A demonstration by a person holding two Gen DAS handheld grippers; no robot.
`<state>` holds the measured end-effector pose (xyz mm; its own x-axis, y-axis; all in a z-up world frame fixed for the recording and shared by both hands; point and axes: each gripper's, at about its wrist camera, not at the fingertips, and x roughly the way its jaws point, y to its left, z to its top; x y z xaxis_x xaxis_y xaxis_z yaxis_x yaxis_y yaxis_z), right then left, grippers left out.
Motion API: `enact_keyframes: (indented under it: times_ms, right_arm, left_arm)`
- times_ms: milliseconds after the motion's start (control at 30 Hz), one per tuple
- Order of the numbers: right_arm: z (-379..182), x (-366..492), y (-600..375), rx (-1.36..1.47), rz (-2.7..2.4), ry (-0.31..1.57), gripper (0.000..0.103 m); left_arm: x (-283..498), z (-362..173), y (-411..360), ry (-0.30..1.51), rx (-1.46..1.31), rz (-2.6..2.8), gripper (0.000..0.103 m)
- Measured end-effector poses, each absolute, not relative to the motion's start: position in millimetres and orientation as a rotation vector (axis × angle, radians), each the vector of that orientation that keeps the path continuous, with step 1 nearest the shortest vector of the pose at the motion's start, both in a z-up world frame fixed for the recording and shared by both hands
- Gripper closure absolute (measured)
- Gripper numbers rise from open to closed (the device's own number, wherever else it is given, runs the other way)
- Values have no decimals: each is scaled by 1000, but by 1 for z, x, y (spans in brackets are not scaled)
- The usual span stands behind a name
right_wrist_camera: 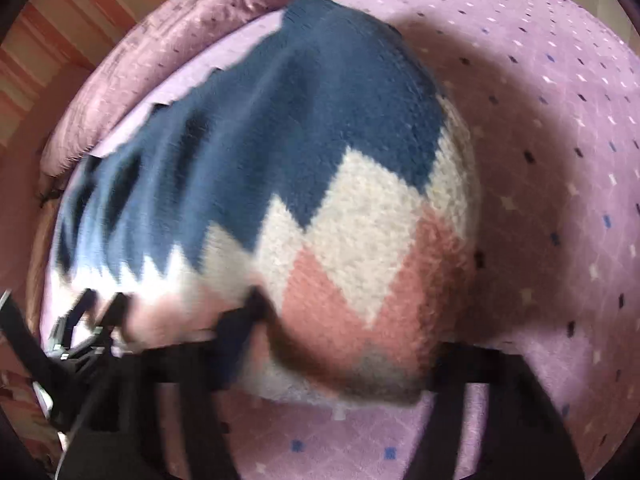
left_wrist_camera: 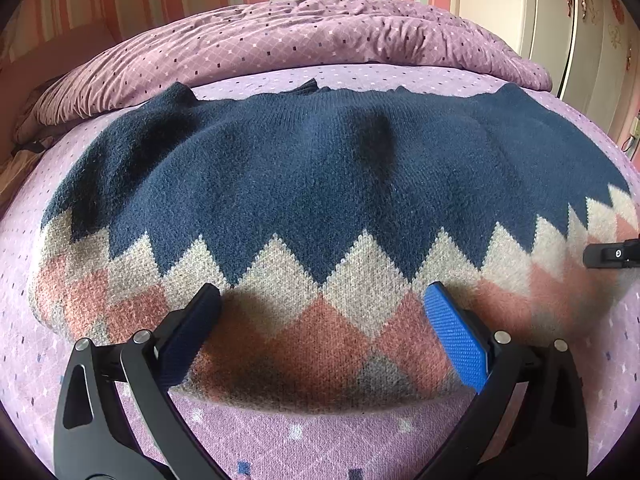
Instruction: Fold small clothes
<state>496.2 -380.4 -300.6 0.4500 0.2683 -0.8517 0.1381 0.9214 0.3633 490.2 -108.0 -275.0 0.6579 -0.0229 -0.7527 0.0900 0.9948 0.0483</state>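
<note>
A small knitted sweater [left_wrist_camera: 320, 184], navy with a cream and pink zigzag band, lies spread on the purple bed. My left gripper [left_wrist_camera: 322, 312] is open, its blue-padded fingers [left_wrist_camera: 456, 336] resting wide apart over the near pink and cream edge. In the blurred right wrist view the same sweater [right_wrist_camera: 320, 184] fills the middle, and my right gripper [right_wrist_camera: 348, 344] is open around its near right corner, which bulges up between the fingers. The right gripper also shows at the right edge of the left wrist view [left_wrist_camera: 612, 254].
The purple dotted bedsheet [right_wrist_camera: 560, 160] extends to the right of the sweater. A rumpled purple duvet [left_wrist_camera: 304, 40] lies along the far side. A striped wall and a white wardrobe [left_wrist_camera: 580, 32] stand behind the bed.
</note>
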Motion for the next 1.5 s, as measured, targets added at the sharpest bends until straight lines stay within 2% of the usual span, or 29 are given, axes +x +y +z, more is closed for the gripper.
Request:
enact_keyframes:
  times_ms: [67, 233, 733, 867, 1033, 1267, 1500]
  right_arm:
    - [-294, 494, -375, 374, 93, 1084, 60]
    - [-277, 491, -362, 304, 87, 1038, 66]
    - [-141, 478, -295, 61, 169, 793, 75]
    - [-118, 476, -260, 7, 225, 759, 82]
    - [-100, 479, -215, -71, 283, 745, 83]
    - [-92, 483, -159, -145, 320, 756, 83]
    - [-117, 487, -77, -185, 365, 796, 84]
  left_arm:
    - [490, -275, -107, 851, 86, -52, 3]
    - [491, -274, -101, 855, 94, -14, 3]
    - [498, -278, -83, 907, 7, 14, 3]
    - [493, -279, -86, 912, -30, -1, 3]
    - [485, -276, -79, 912, -66, -45, 3]
    - [445, -236, 9, 824, -147, 47, 3]
    - [418, -213, 102, 782, -166, 142, 3]
